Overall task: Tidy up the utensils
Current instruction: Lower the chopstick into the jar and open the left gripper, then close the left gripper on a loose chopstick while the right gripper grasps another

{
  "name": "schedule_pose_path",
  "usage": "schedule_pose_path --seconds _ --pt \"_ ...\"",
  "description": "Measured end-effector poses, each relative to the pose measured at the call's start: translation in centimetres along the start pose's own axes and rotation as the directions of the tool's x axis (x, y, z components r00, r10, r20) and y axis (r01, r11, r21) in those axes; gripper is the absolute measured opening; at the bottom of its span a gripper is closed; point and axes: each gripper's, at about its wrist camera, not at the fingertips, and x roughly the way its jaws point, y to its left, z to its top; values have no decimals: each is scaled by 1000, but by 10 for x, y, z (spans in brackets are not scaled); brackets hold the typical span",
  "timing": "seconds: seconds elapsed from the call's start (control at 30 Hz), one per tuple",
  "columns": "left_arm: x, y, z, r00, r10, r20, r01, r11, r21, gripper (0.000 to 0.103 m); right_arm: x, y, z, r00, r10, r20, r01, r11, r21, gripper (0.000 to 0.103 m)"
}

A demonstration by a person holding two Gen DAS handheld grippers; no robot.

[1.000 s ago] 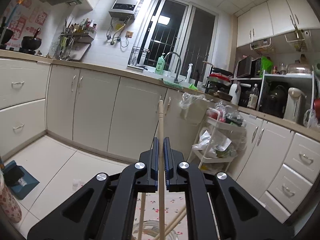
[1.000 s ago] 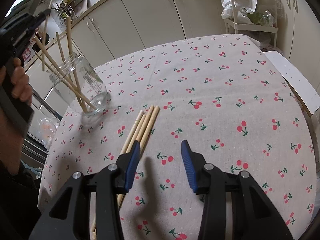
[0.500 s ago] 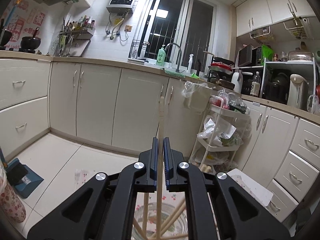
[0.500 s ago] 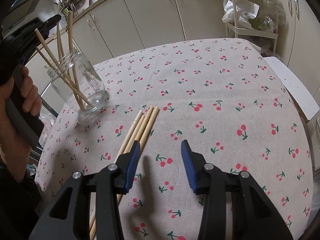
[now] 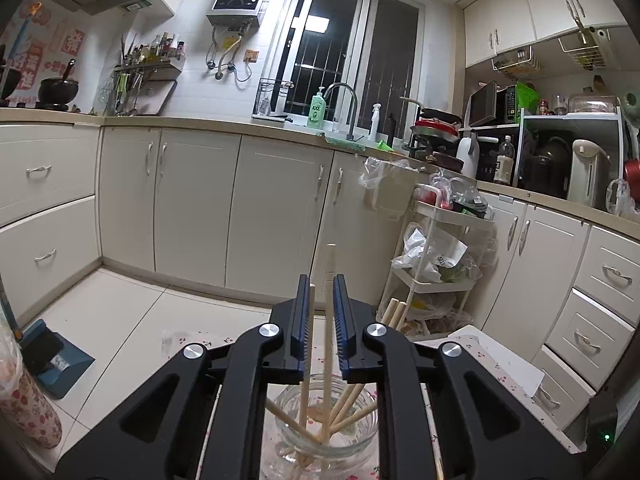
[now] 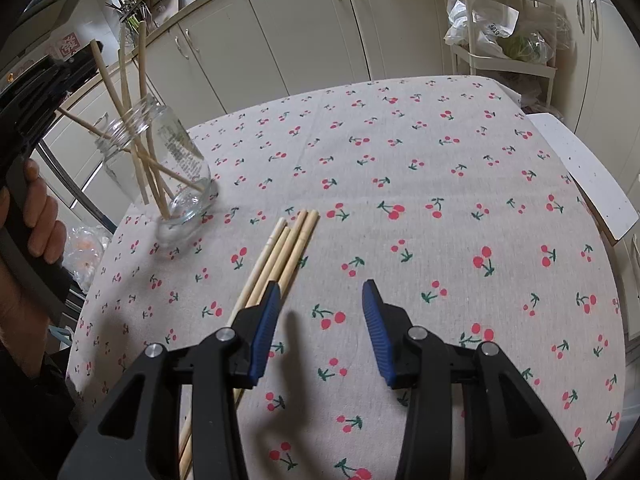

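A home kitchen: cream cabinets (image 5: 276,208), sink faucet (image 5: 346,108), kettle (image 5: 586,172) on counter.

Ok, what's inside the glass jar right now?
The glass jar holds several wooden chopsticks leaning crossed, tops above its rim. One stands between the opening left tongs. Glare and overlap hide the exact count and the jar's bottom.

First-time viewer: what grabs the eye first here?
The glass jar at the table's far left, bristling with chopsticks, under the left gripper, whose jaws are opening around one chopstick standing in it. Then four loose chopsticks on the cherry-print tablecloth, beside the open, empty right gripper.
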Motion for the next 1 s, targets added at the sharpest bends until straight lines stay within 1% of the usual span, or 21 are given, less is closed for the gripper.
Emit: schedule_pose_path --seconds 0.13,0.3,0.37,0.4,0.43,0.47,0.5,0.53,0.57,0.6,0.63,0.67,0.7,0.77,0.8,0.87,0.9,0.93,1.0 --pt "-10 3 1 1000 11 1 -11 1000 4 24 -1 0 0 1000 0 0 0 1000 0 42" --pt "-29 7 1 1000 19 0 -19 1000 3 32 -1 -1 -1 1000 0 -2 0 1000 2 42" --pt "-40 8 1 1000 24 -7 -24 1000 10 37 -2 -1 -2 1000 1 -2 -1 1000 3 42" --pt "-45 8 0 1000 24 -12 -24 1000 8 44 -3 -1 -2 1000 0 -2 0 1000 1 42" --pt "-50 9 -2 999 23 -22 -23 1000 2 53 -3 0 -3 1000 -2 -2 2 1000 -2 42" --pt "-56 8 -5 999 24 -42 -24 1000 -1 56 -4 0 -3 1000 -6 -3 6 1000 -6 42" --pt "-61 4 -12 996 18 -83 -18 1000 4 62 -4 0 -4 1000 -17 -3 17 1000 -11 42" --pt "-61 0 -19 991 5 -131 -3 1000 17 65 -6 -2 -4 1000 -28 1 28 1000 -8 42" --pt "-60 -8 -29 981 -9 -193 17 999 37 65 -9 -4 -4 1000 -31 4 31 1000 3 42" --pt "-56 -19 -43 963 -17 -270 37 997 68 67 -11 -7 -4 999 -34 7 34 999 10 42" --pt "-52 -28 -55 944 -26 -329 61 994 95 67 -13 -9 -4 999 -40 11 40 999 17 42" --pt "-46 -39 -68 921 -36 -389 92 988 125 67 -16 -11 -4 999 -43 14 43 999 24 42" --pt "-38 -54 -86 885 -29 -465 119 979 165 67 -20 -14 -4 999 -50 20 49 998 32 42" --pt "-25 -72 -110 828 -36 -559 165 970 181 67 -27 -19 -5 998 -58 29 57 997 46 42" --pt "-19 -78 -120 805 -40 -592 178 968 177 67 -30 -21 -6 998 -60 30 59 997 50 42" --pt "-10 -85 -129 785 -24 -619 169 970 177 67 -35 -25 -9 997 -64 34 62 996 57 42" --pt "-5 -87 -133 772 -22 -636 167 971 169 67 -38 -28 -11 997 -65 35 62 996 62 42" --pt "-2 -88 -136 761 -5 -648 153 973 172 67 -40 -31 -12 997 -64 35 62 996 68 42" --pt "4 -90 -139 747 13 -665 143 973 180 67 -41 -35 -13 998 -60 34 57 995 78 42"
